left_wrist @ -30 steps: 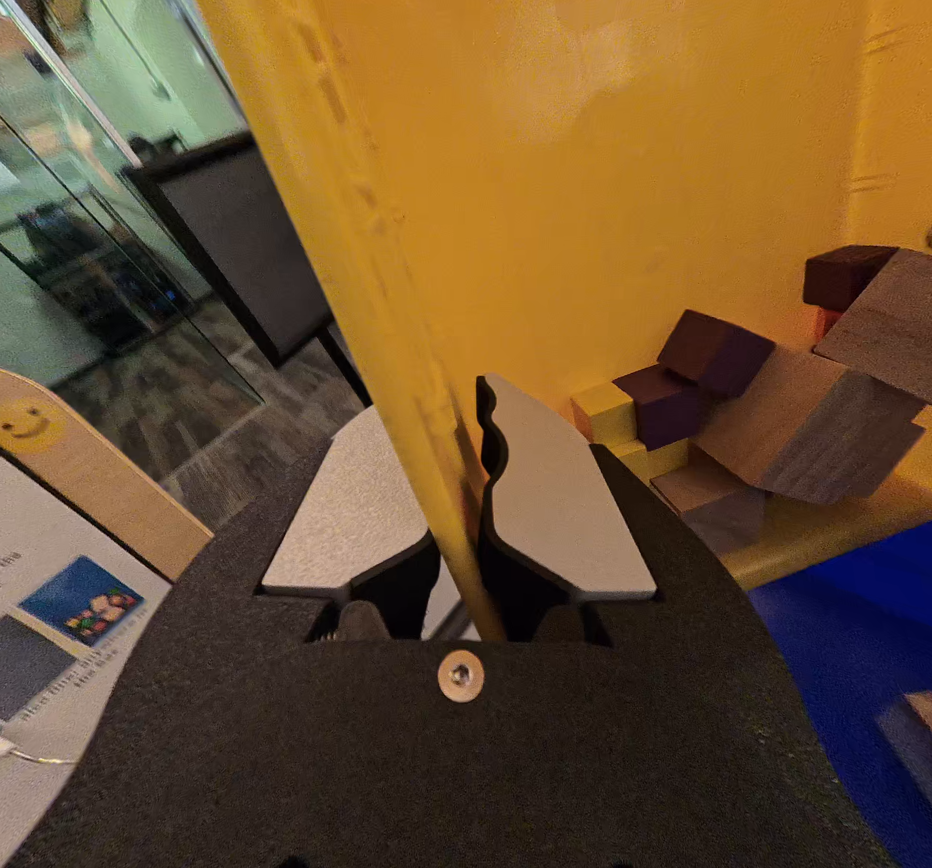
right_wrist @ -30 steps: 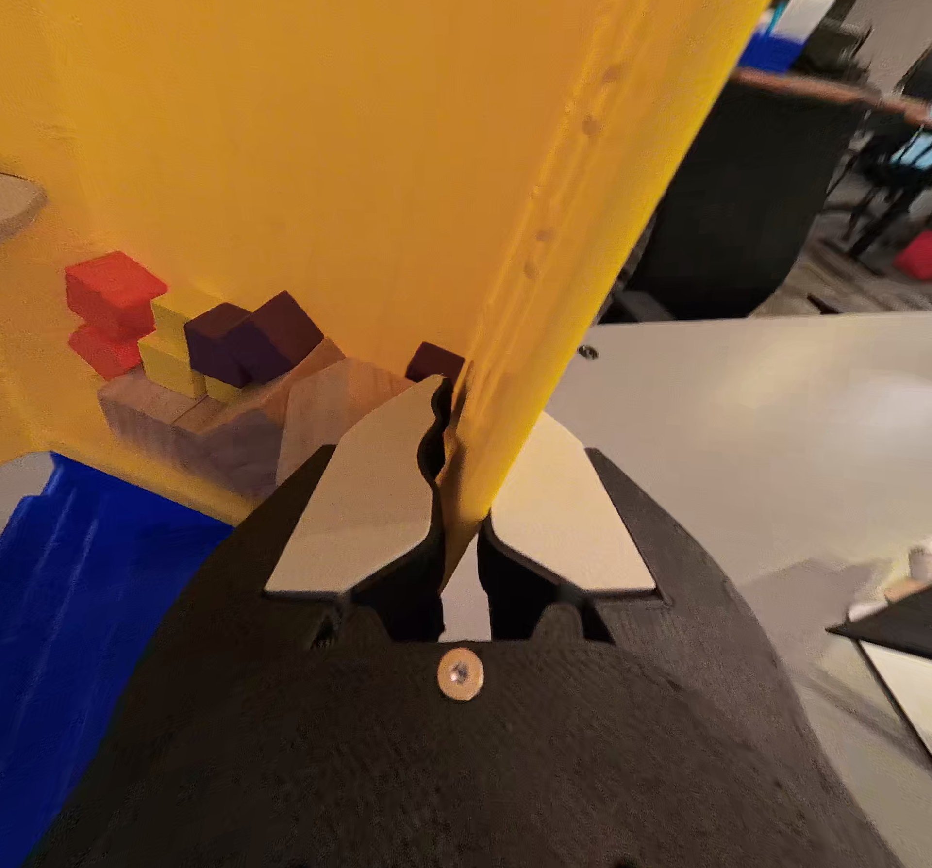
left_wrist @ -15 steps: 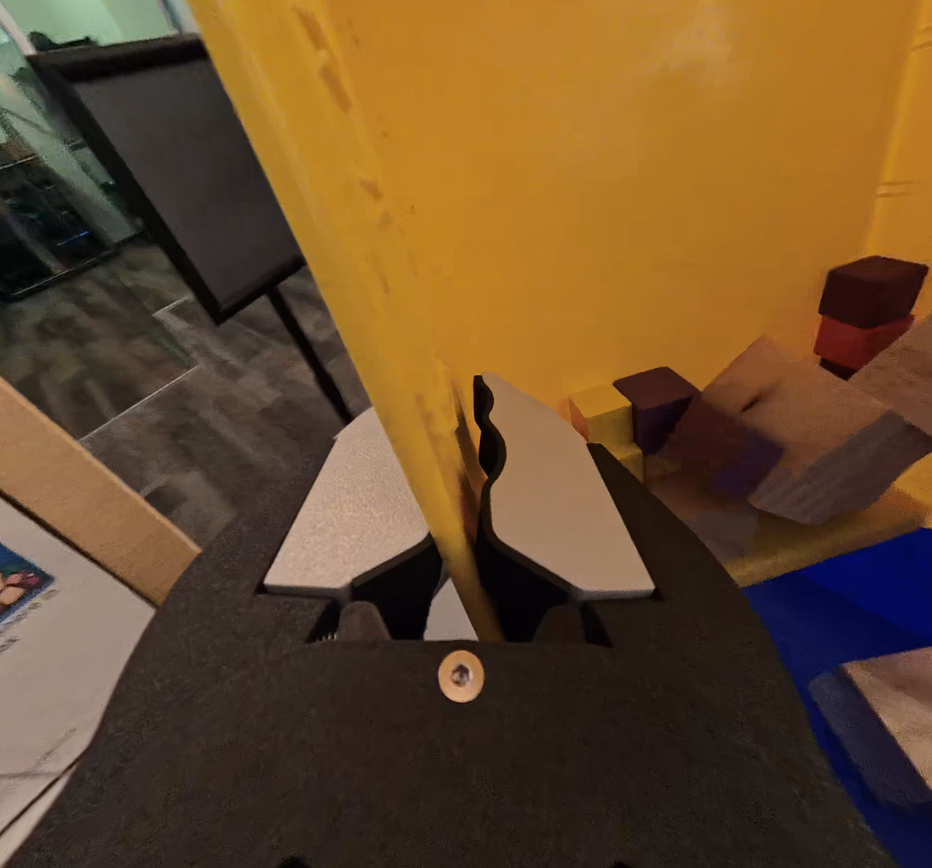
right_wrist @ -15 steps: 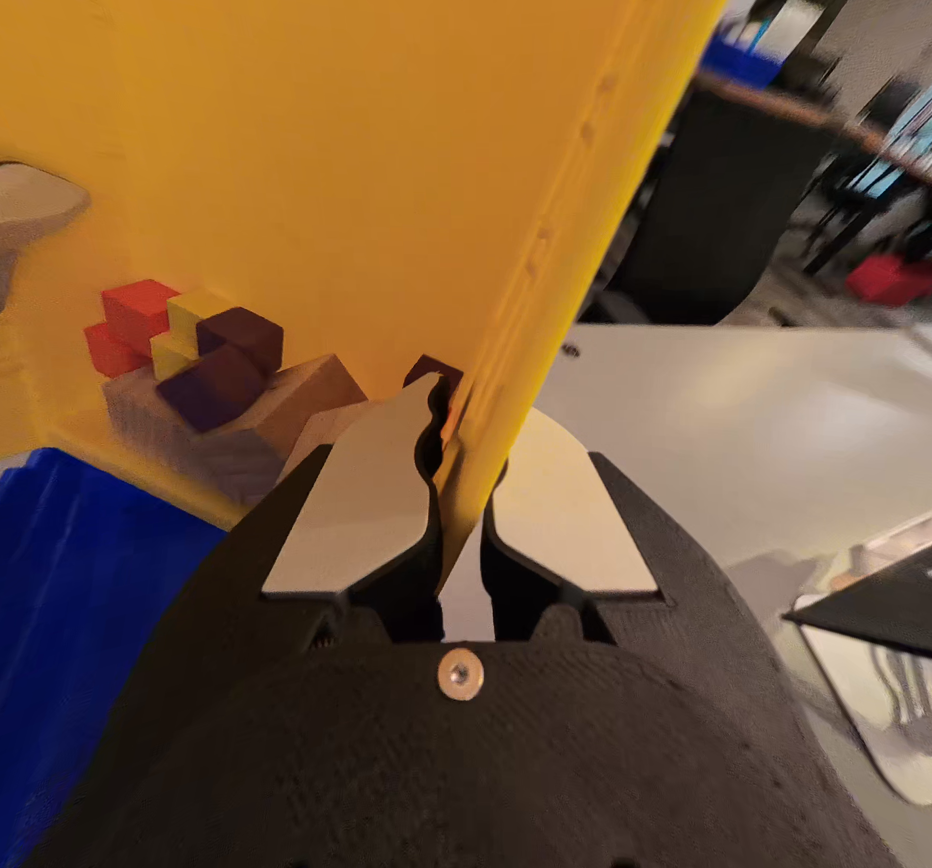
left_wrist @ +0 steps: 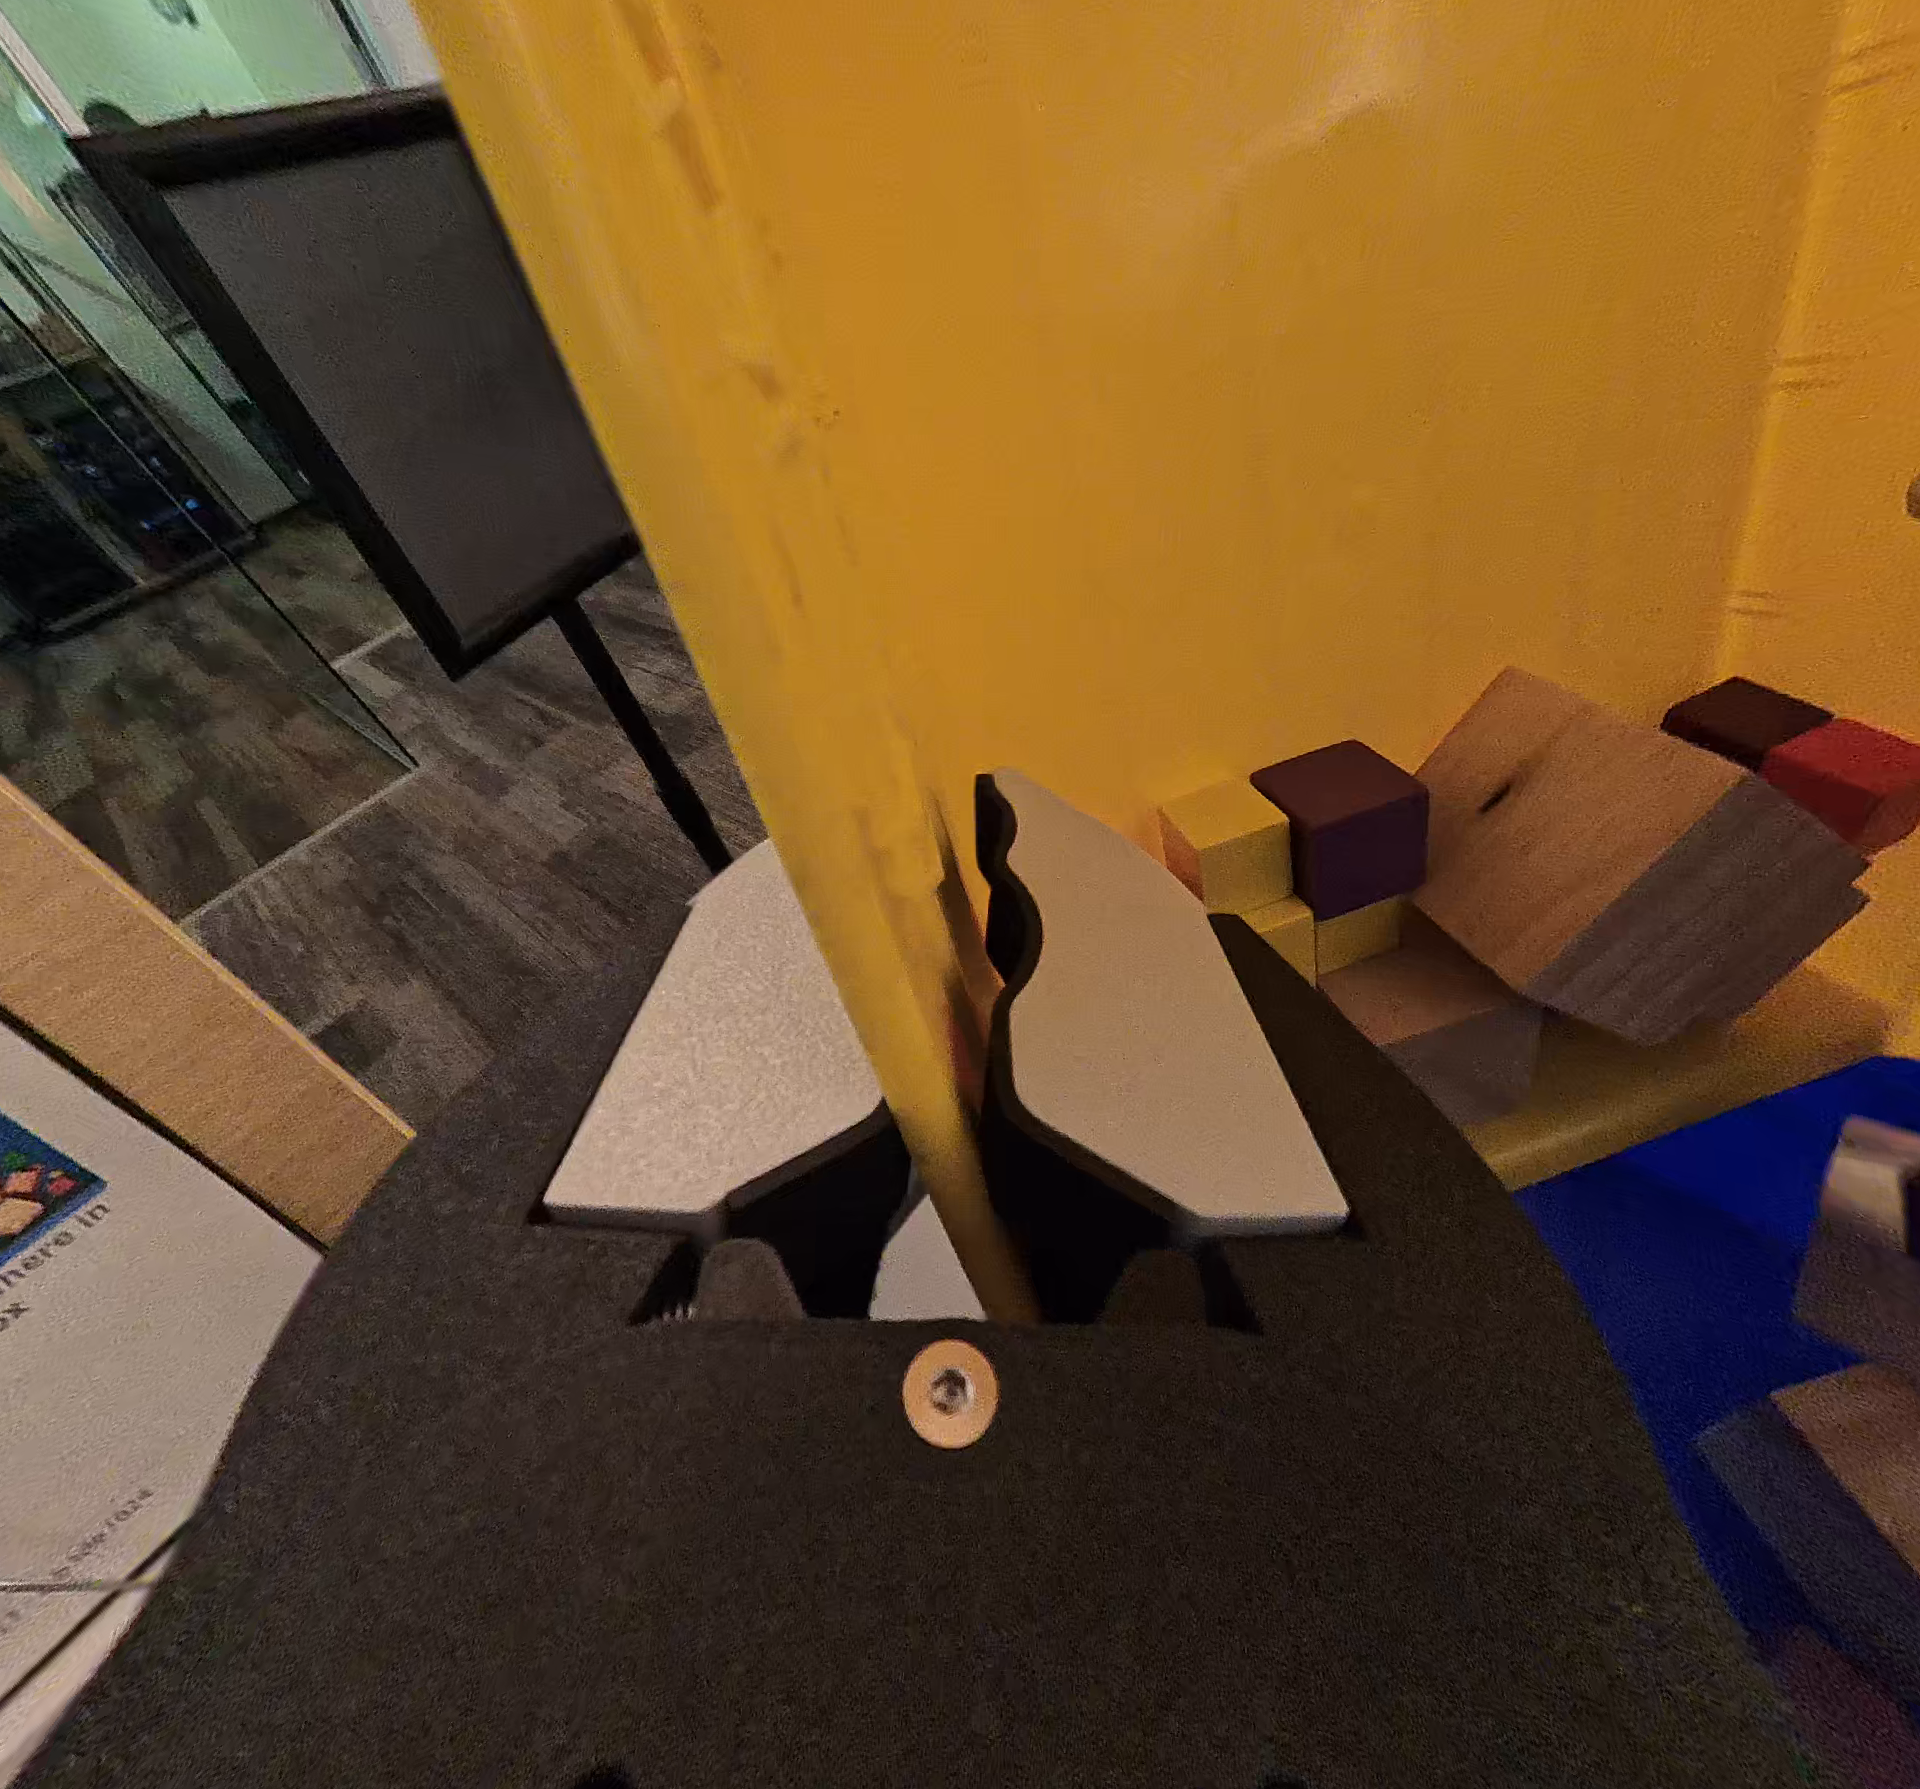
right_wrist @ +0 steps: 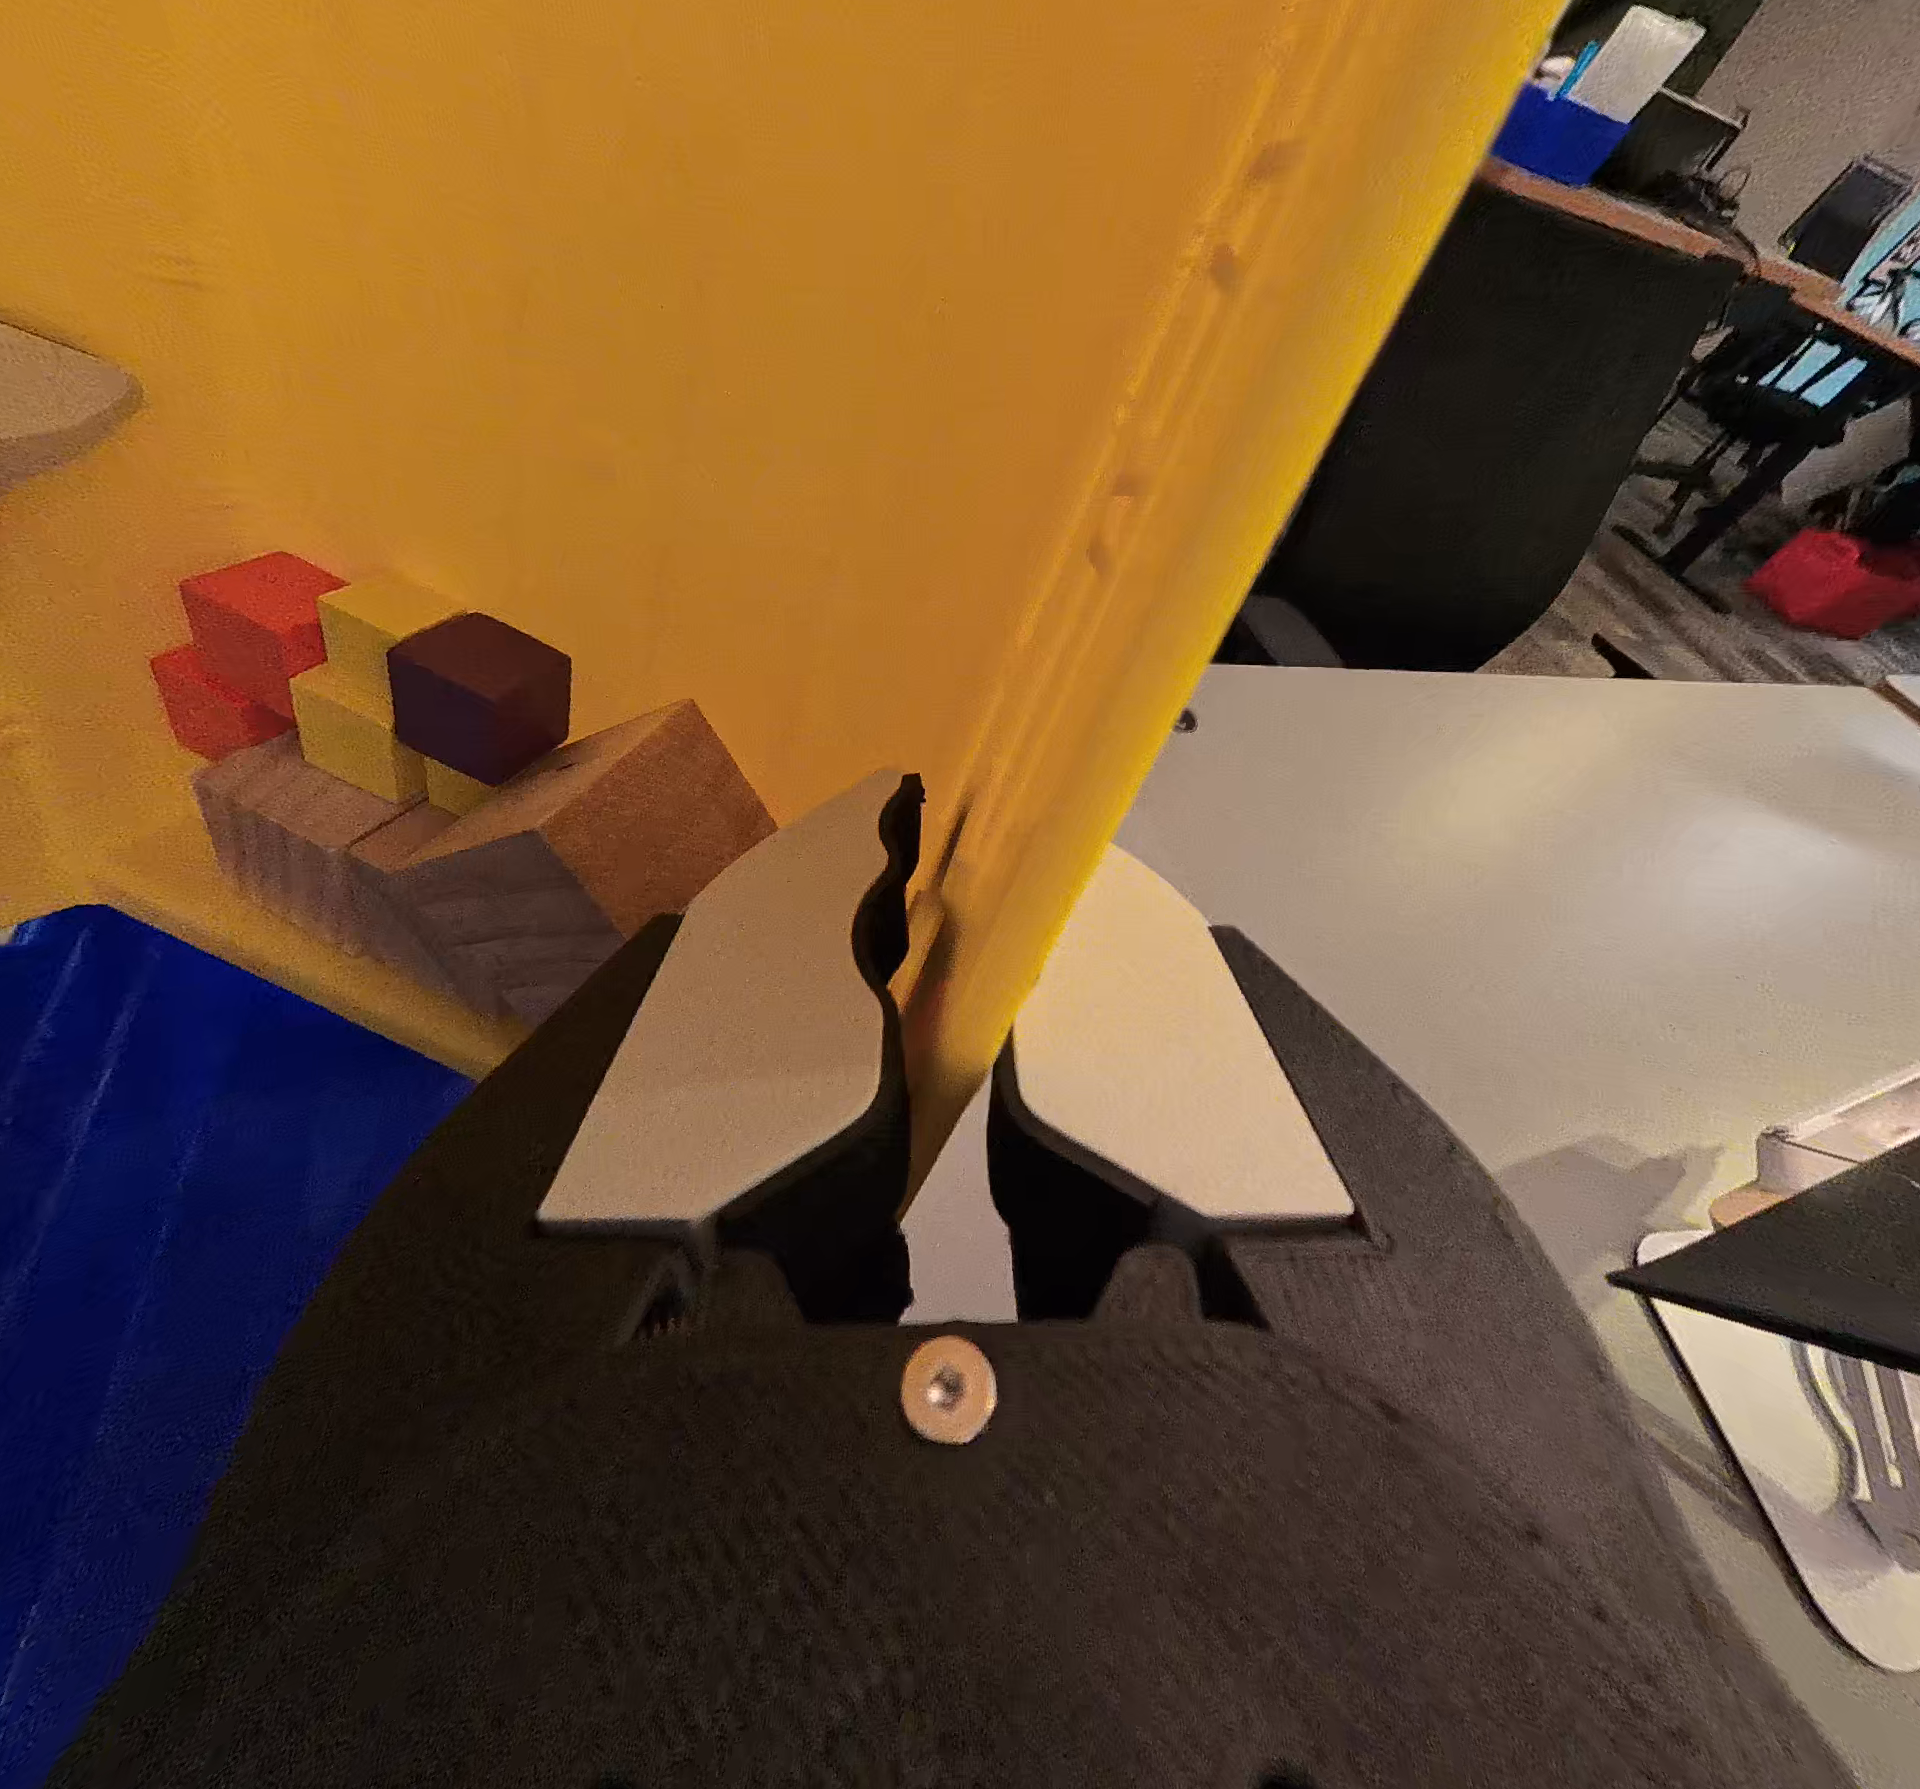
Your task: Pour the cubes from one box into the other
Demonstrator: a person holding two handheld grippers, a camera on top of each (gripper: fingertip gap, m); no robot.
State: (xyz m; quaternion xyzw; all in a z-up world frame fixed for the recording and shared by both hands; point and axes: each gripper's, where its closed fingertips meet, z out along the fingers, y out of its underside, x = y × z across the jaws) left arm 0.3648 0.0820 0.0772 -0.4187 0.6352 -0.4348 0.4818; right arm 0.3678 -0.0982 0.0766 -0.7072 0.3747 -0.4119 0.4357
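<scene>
Over the blue box (left_wrist: 1704, 1209), mid-pour: yellow box (left_wrist: 1247, 285) tipped up steeply, open side facing both cameras, held by opposite side walls. Left gripper (left_wrist: 940, 908) pinching the left wall edge, fingers pressed onto it from inside and outside. Right gripper (right_wrist: 935, 908) same story on the right wall, clamped tight on the yellow rim.

Cubes bunched at the low lip of the yellow box, not yet over it: big plain wooden blocks (left_wrist: 1621, 856) underneath, small yellow cubes (left_wrist: 1236, 846), a dark purple cube (left_wrist: 1345, 830) and red cubes (right_wrist: 244, 648) stacked on top. Pile leaning against the back wall, wedged rather than sliding. Some pale blocks (left_wrist: 1860, 1324) seen blurred at the lower right edge over the blue, probably already transferred or falling; cannot tell which.

Judgement: pour roughly partway, bulk of load not yet out. Next move needs more tilt, lip kept above the blue interior, both grips held equal so the box doesn't twist. Possibly a small shake to break the jam. Risk: big blocks releasing at once and bouncing small cubes past the blue wall.

Writing: printed sheet (left_wrist: 62, 1324) on the table at left, with a small colour picture and text lines; not repeated. No brand marks visible on boxes or grippers.
</scene>
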